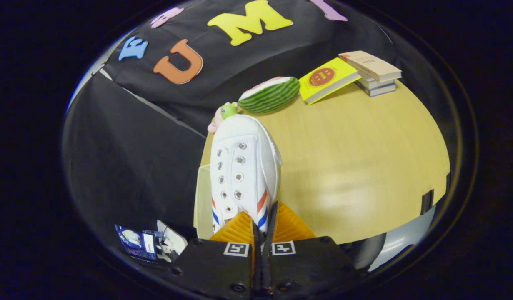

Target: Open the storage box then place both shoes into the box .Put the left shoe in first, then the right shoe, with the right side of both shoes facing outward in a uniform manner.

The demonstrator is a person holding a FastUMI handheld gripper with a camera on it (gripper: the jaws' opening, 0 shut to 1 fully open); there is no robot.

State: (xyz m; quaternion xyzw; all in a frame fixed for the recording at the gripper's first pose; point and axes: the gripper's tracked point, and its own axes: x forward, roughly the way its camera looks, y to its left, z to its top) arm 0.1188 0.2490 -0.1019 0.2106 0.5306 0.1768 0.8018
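Observation:
A white sneaker (243, 166) with silver eyelets and red and blue side stripes hangs lifted in front of me, toe pointing away. My gripper (262, 227) is shut on the shoe's side wall near the heel, the two fingers almost touching around the thin canvas. A pale translucent panel (203, 204), seemingly part of the storage box, shows just left of and below the shoe at the table's left edge; the rest of the box is hidden.
The round wooden table (356, 166) spreads to the right of the shoe. At its far side lie a watermelon-slice toy (269, 95), a small pink and green toy (223, 113), a yellow book (327, 79) and a stack of books (373, 71).

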